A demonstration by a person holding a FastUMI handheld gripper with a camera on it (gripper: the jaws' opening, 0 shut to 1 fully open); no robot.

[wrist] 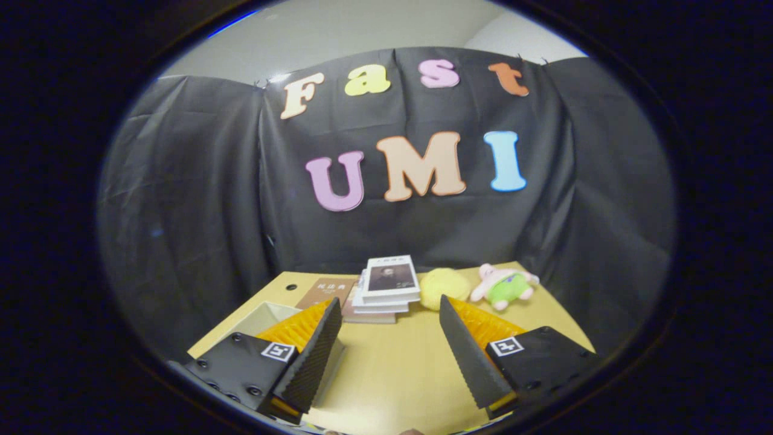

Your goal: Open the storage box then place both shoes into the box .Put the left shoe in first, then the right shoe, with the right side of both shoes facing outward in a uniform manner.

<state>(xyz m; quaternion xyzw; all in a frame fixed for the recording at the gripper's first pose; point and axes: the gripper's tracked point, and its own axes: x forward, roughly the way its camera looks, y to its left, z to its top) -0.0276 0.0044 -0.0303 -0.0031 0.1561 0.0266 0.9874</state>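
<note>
jaws (389, 311) apart over bare table (392, 362); pale box (266, 315) behind left finger.

Your gripper (386, 329) is holding its fingers wide apart over bare tabletop, gripping nothing. The storage box (264, 315), pale-walled, is sitting just beyond your left finger, which is hiding most of it; lid state unreadable.

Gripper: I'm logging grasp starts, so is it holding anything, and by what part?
Nothing is held. The gripper is open, with bare table between its fingers and the books beyond them.
</note>
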